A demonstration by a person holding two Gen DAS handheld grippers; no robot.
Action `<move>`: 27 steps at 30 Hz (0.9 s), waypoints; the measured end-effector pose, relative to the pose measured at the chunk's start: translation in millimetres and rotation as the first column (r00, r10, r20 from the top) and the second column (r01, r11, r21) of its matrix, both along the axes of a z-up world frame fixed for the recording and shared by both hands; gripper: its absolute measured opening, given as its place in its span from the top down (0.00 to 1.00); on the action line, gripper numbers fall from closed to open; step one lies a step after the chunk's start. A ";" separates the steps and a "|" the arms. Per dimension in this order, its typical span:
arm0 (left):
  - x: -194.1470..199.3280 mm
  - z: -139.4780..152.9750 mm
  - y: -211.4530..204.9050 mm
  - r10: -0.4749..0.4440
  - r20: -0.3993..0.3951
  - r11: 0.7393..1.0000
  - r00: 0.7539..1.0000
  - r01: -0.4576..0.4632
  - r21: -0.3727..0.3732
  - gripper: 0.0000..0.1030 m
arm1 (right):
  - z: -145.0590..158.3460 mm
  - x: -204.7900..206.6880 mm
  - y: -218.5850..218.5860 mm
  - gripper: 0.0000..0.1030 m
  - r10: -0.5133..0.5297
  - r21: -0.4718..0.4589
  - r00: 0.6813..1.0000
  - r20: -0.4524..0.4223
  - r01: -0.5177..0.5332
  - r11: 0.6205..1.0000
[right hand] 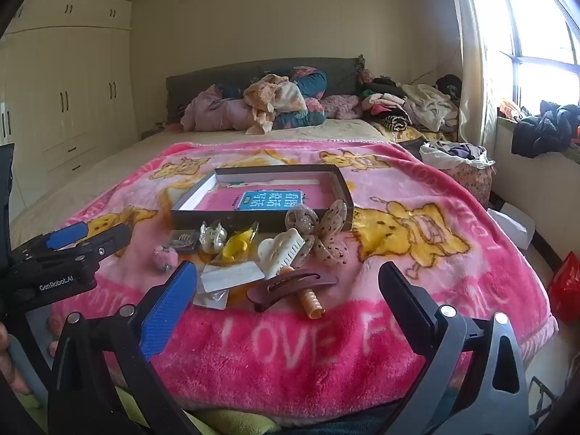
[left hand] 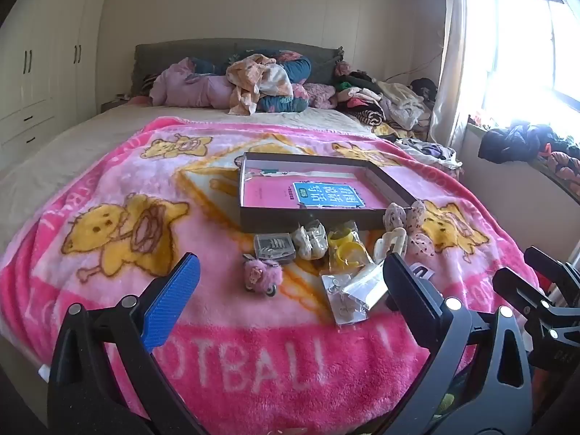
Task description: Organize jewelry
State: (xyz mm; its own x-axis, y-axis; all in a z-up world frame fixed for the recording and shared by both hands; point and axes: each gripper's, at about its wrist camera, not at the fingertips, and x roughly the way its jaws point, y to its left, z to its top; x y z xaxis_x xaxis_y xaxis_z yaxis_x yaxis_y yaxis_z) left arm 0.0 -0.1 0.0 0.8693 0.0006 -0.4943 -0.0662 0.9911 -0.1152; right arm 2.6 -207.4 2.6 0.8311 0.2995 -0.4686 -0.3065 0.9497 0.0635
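A shallow dark box (left hand: 308, 219) (right hand: 261, 219) lies on a pink blanket, with a pink and blue booklet (left hand: 328, 194) (right hand: 272, 199) inside. In front of it sit small accessories: a pink fluffy charm (left hand: 262, 275) (right hand: 165, 256), a grey case (left hand: 273, 246) (right hand: 181, 241), yellow rings in a bag (left hand: 346, 250) (right hand: 235, 246), a white claw clip (left hand: 389, 244) (right hand: 286, 250), spotted fabric clips (left hand: 413, 224) (right hand: 326, 232), flat packets (left hand: 348, 297) (right hand: 232, 275). A dark red hair clip (right hand: 290, 284) and an orange clip (right hand: 311, 302) show in the right wrist view. My left gripper (left hand: 290, 282) and right gripper (right hand: 286, 286) hover open near the blanket's front edge, holding nothing.
The pink blanket (left hand: 127, 166) (right hand: 435, 188) covers the bed's foot. Pillows and clothes (left hand: 261, 83) (right hand: 282, 105) pile at the headboard. A wardrobe (right hand: 72, 101) stands left, a window (left hand: 525, 54) right. A red bag (right hand: 565, 286) sits on the floor.
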 end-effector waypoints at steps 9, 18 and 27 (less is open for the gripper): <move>0.5 0.1 1.5 0.004 0.003 1.000 1.000 -0.004 0.000 0.10 | 0.1 -0.3 -0.9 0.06 -0.002 0.002 1.000 -0.002 0.002 1.000; -0.3 0.2 -0.1 0.001 0.009 1.000 1.000 -0.001 0.007 0.10 | -0.2 -2.4 0.9 0.06 0.003 0.000 1.000 0.000 -0.003 1.000; -0.4 0.2 -0.1 0.001 0.012 1.000 1.000 -0.001 0.006 0.10 | 1.2 -3.2 1.6 0.06 0.005 0.000 1.000 0.001 -0.005 1.000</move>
